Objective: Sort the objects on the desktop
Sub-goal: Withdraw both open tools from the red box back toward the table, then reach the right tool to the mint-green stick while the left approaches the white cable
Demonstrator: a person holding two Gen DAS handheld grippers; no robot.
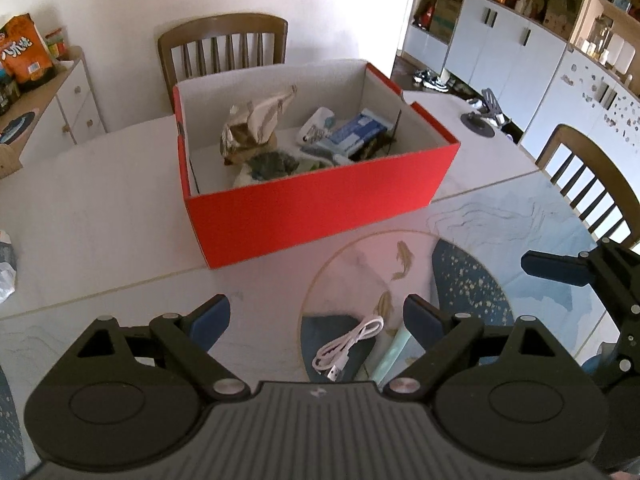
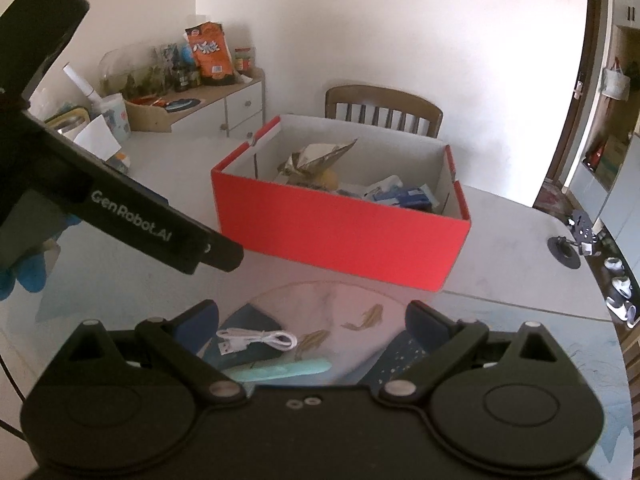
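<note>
A red cardboard box (image 1: 320, 208) (image 2: 344, 236) stands open on the table, holding a crumpled foil bag (image 1: 256, 124) (image 2: 316, 160), a blue packet (image 1: 356, 132) (image 2: 412, 196) and other items. A coiled white USB cable (image 1: 348, 346) (image 2: 256, 340) lies on the patterned mat in front of it, next to a mint-green stick-shaped object (image 2: 280, 370) (image 1: 394, 354). My left gripper (image 1: 316, 320) is open above the cable. My right gripper (image 2: 312, 320) is open, with the cable and green object between its fingers.
Wooden chairs stand behind the box (image 1: 224, 48) and at the right (image 1: 588, 184). A small black stand (image 1: 480, 120) (image 2: 568, 248) sits on the table's far right. A side cabinet with snack bags (image 2: 208, 56) is at the left. The left gripper's body (image 2: 120, 208) crosses the right wrist view.
</note>
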